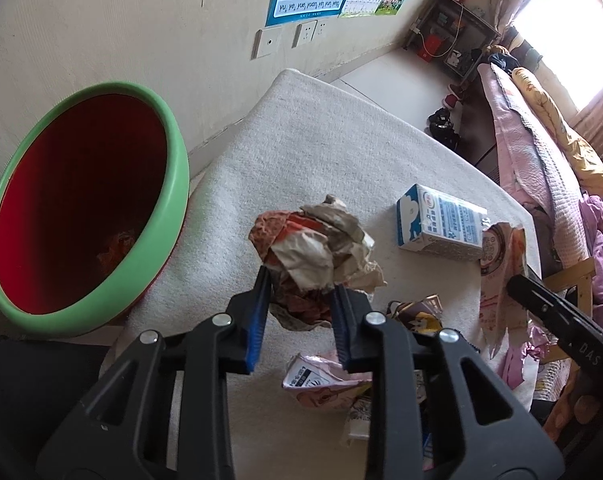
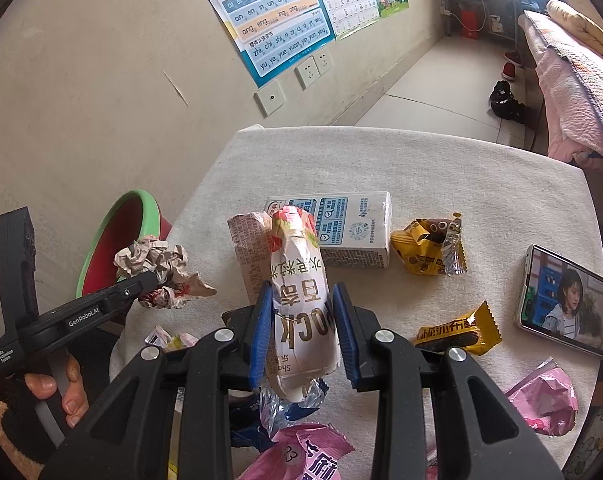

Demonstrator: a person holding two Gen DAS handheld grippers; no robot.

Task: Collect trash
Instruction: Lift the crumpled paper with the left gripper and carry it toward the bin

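Phone [image 2: 567,304] shows only rightward, right claw [image 2: 303,332] clamping snack wrapper [image 2: 299,292], left claw [image 1: 301,308] pinching crumpled paper [image 1: 317,240].

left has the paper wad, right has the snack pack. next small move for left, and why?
Probably swing the left gripper left over the bin and let go. It is shut on the crumpled paper, lifted off the table, and the bin's open mouth stands just beside it. The right gripper holds its snack pack clear of that path.
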